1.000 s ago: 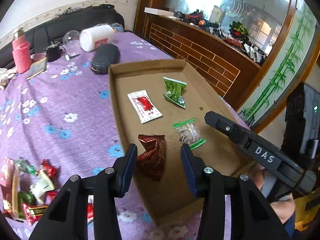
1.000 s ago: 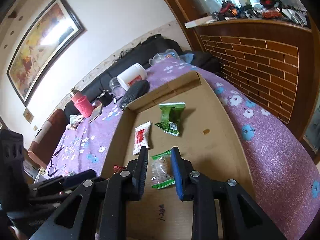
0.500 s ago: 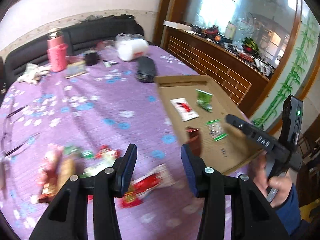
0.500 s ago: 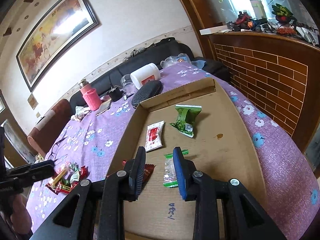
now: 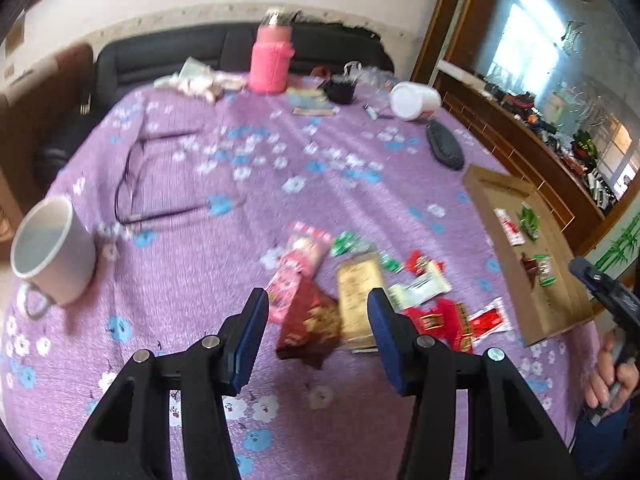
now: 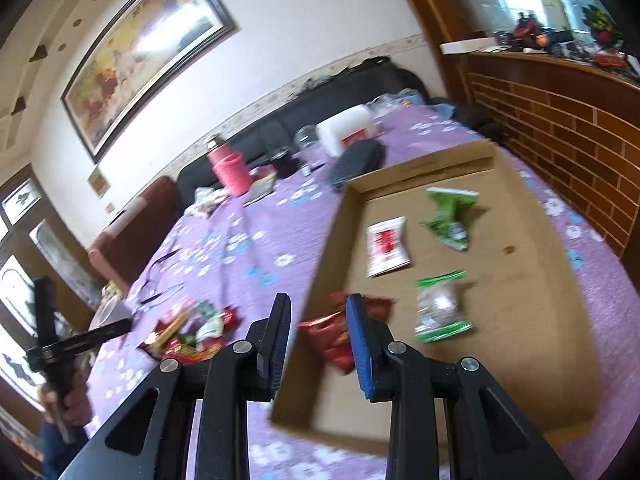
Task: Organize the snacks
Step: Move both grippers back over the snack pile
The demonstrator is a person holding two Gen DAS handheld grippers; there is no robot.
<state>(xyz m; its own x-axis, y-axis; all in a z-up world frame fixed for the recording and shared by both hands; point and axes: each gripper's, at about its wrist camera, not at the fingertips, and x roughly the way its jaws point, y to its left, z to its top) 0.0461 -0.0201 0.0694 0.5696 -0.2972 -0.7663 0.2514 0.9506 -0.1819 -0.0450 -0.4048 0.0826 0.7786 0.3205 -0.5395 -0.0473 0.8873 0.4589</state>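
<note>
My left gripper [image 5: 316, 322] is open and empty above a pile of snack packets [image 5: 360, 288] on the purple cloth, a dark red packet [image 5: 310, 322] between its fingers. My right gripper [image 6: 318, 344] is open and empty at the near left wall of the cardboard tray [image 6: 532, 320]. In the tray lie a dark red packet [image 6: 334, 336], a clear green-edged packet [image 6: 440, 308], a white and red packet [image 6: 386, 246] and a green packet [image 6: 450, 216]. The tray also shows in the left wrist view [image 5: 560, 300], at the right.
A white mug [image 5: 50, 250] stands at the left and glasses [image 5: 136, 176] lie beyond it. A pink bottle [image 5: 270, 56], a white jar [image 5: 414, 100] and a black case [image 5: 444, 150] sit at the far side. A brick-faced counter [image 6: 568, 132] runs along the right.
My left gripper has swung left from the tray, leaving the dark red packet there, and now hovers over the snack pile. My right gripper has shifted left off the clear packet and opened wider.
</note>
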